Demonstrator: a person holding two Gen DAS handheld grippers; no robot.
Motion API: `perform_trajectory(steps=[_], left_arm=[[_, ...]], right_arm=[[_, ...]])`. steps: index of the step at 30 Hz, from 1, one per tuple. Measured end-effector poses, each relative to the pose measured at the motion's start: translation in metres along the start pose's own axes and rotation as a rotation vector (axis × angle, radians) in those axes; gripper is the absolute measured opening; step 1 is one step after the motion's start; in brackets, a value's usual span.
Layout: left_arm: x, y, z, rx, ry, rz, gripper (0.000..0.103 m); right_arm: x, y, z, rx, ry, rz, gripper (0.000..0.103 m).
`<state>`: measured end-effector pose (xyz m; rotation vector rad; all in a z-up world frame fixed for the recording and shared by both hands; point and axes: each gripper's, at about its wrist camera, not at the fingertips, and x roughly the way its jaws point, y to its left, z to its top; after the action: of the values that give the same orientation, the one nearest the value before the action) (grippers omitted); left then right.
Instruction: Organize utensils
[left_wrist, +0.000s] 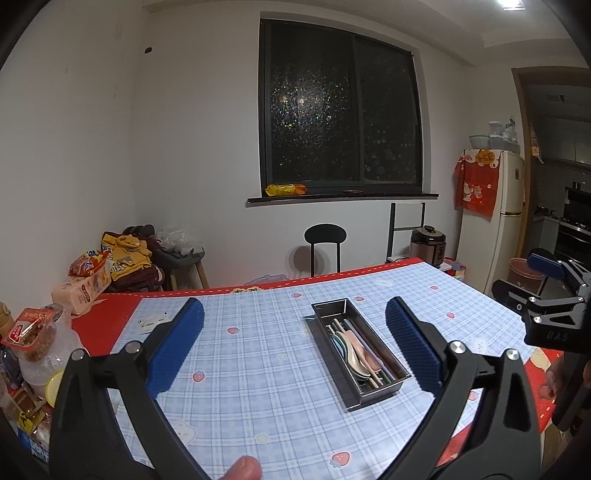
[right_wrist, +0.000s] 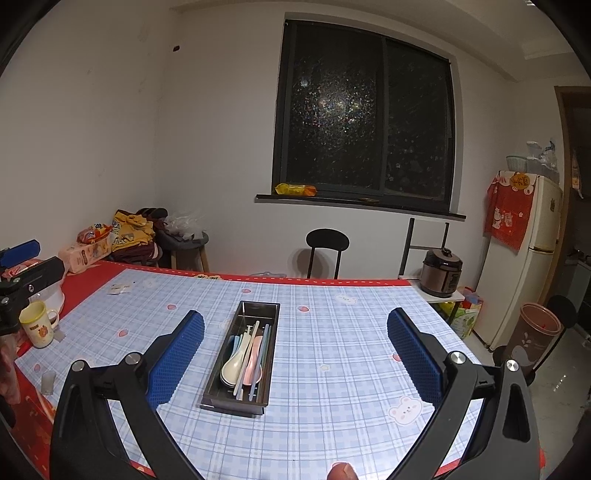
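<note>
Both sets of fingers released: left gripper (left_wrist: 294, 345) and right gripper (right_wrist: 295, 349) empty, utensil tray (right_wrist: 242, 360) between the fingers on the desk (right_wrist: 332, 369).

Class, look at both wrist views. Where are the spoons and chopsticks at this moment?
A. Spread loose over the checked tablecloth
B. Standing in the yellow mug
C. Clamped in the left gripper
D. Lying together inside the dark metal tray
D: the spoons and chopsticks lie lengthwise inside the metal tray on the tablecloth, while both the left gripper and right gripper stand open and empty.
</note>
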<state>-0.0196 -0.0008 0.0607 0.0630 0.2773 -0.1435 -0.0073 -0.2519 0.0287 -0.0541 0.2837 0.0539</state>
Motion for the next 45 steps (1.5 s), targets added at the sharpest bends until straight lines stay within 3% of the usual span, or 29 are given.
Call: perform_trajectory(steps=[21,45], left_arm=[[0.013,-0.009,-0.001,0.009,0.024,0.0,0.097],[0.028,-0.035,-0.001,0.091,0.039,0.031,0.097]], right_arm=[[0.007,-0.011,0.0,0.018,0.012,-0.022,0.097],[0.021,-0.022,-0.006,-0.023,0.046,-0.115,0.097]])
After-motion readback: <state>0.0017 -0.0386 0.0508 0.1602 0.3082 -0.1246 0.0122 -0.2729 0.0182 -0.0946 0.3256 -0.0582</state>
